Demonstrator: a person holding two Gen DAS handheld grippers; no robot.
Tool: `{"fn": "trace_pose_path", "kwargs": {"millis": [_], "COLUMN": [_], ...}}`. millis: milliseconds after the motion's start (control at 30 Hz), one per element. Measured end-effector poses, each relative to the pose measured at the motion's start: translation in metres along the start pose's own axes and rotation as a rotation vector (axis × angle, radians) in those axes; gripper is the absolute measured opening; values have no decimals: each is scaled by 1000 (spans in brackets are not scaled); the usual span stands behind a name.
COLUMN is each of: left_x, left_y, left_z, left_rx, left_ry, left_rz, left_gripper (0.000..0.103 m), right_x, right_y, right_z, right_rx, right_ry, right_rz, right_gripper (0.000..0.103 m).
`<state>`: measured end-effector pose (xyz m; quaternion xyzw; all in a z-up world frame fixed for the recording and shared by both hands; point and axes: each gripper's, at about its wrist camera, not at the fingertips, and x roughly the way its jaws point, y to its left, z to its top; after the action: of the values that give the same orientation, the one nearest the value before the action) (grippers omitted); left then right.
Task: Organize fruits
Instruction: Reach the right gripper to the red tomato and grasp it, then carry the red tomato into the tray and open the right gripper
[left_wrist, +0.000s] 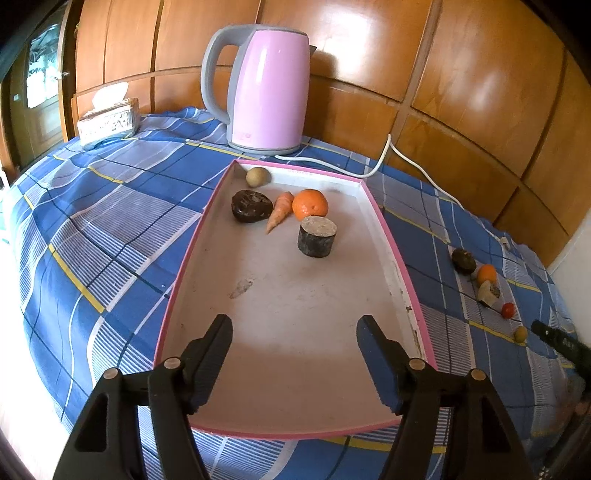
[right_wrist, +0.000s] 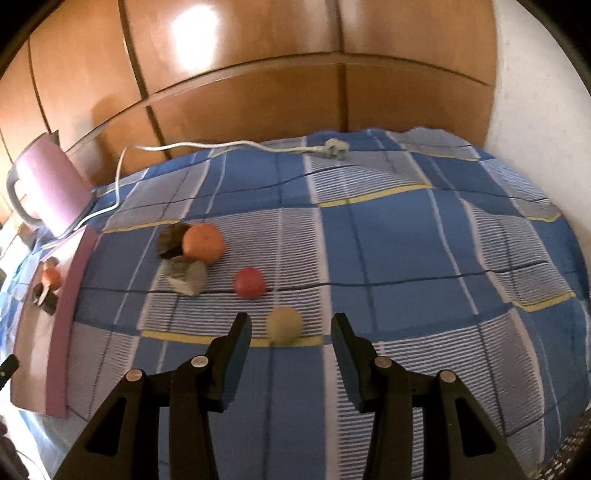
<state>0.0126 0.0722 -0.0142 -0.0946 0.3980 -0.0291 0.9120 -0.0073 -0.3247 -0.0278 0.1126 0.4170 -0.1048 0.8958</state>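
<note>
Between right fingers: tan fruit

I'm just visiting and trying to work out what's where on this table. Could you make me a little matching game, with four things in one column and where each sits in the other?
Things:
1. carrot
2. red tomato
3. pink kettle
4. tissue box

Places:
A. on the cloth, out in front of the open right gripper
B. far left corner of the table
C. inside the pink-rimmed tray, next to an orange
D. just behind the tray, by the wooden wall

Pairs: 1-C, 2-A, 3-D, 4-B
</note>
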Motion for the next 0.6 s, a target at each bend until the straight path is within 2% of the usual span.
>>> {"fn": "trace_pose_path", "kwargs": {"millis": [67,133,267,400,433,467,600], "left_x": [1,1,2,1,1,1,2], "left_y": [0,0,-1,0,0,0,1], "left_z": [0,0,0,-1,-1,-1,-1], "left_rx": [-1,0,1,0,1,-1,-8], "left_ry": [8,7,11,9,9,8,10], "left_rz": [-3,-4,-5,-6,-4,-3,6], "left_gripper": [71,71,71,71,71,71,71], "right_x": [3,9,25,53,60,65,69], "right_y": [4,12,41,51,51,50,45], "right_z": [7,18,27,29,28,28,28], "right_rx": [-22,-61,-219,-262,-265,-268,-262], "right_ry": [8,31,76,145,157,168,160], "right_rz": [-6,27,49,18,6,2,-11], "right_gripper": [46,46,45,43,39,26,24]}}
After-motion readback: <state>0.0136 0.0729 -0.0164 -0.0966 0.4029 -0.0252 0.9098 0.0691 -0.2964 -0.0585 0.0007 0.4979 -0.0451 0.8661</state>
